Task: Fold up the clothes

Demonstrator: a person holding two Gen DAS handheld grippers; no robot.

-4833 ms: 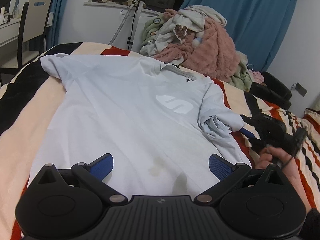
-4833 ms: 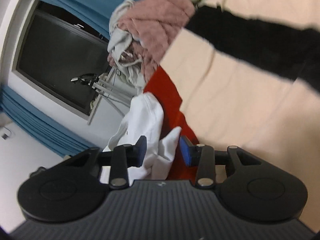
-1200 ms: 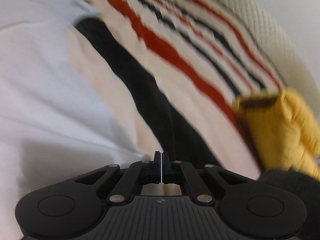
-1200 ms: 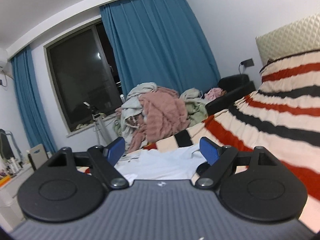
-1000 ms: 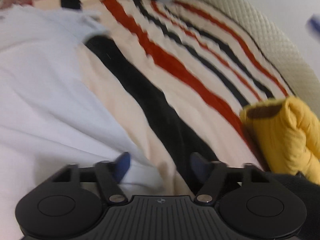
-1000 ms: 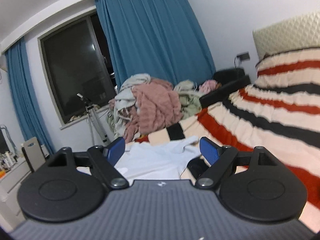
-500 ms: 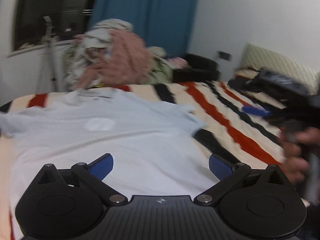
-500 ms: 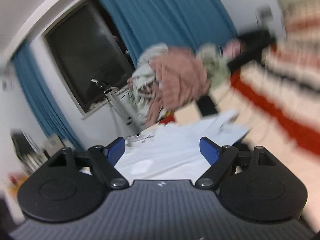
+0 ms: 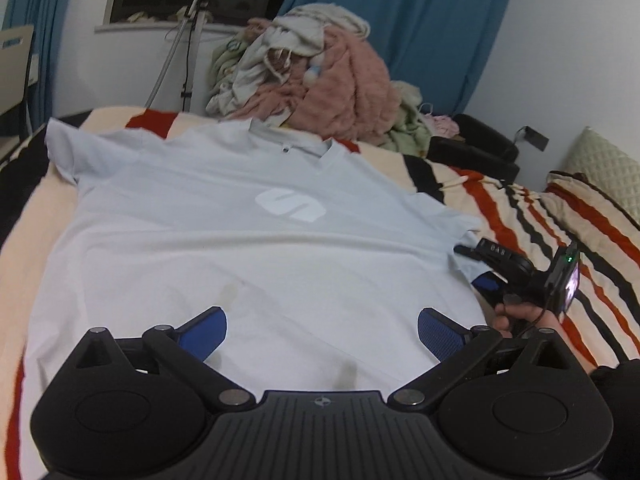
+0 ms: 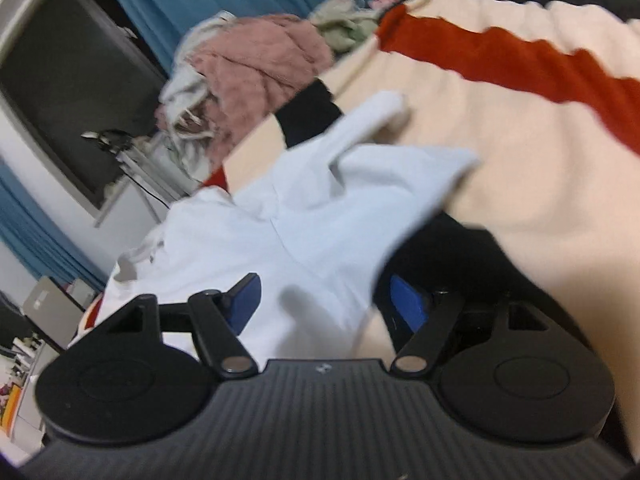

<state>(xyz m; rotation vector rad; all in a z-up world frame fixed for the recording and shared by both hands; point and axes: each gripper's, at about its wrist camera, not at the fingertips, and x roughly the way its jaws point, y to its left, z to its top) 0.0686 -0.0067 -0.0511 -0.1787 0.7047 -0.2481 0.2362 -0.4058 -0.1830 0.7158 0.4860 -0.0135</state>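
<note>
A pale blue t-shirt (image 9: 248, 248) with a white chest logo lies spread flat, front up, on the striped bedspread (image 9: 560, 216). My left gripper (image 9: 322, 330) is open and empty, just above the shirt's hem. My right gripper (image 9: 486, 268) shows at the shirt's right sleeve, held in a hand. In the right wrist view my right gripper (image 10: 324, 300) is open, tilted, with the shirt's side and sleeve (image 10: 384, 176) lying between its fingers. The sleeve is rumpled.
A heap of clothes (image 9: 320, 80) with a pink fleece stands at the far end of the bed. A tripod stand (image 9: 176, 40), a window and blue curtains (image 9: 420, 20) are behind. A pillow (image 9: 600, 168) is at the right. A chair (image 9: 16, 60) stands far left.
My left gripper opened, let go of the shirt at the right edge and swung back to face the spread shirt from its hem. My right gripper dropped down to the right sleeve.
</note>
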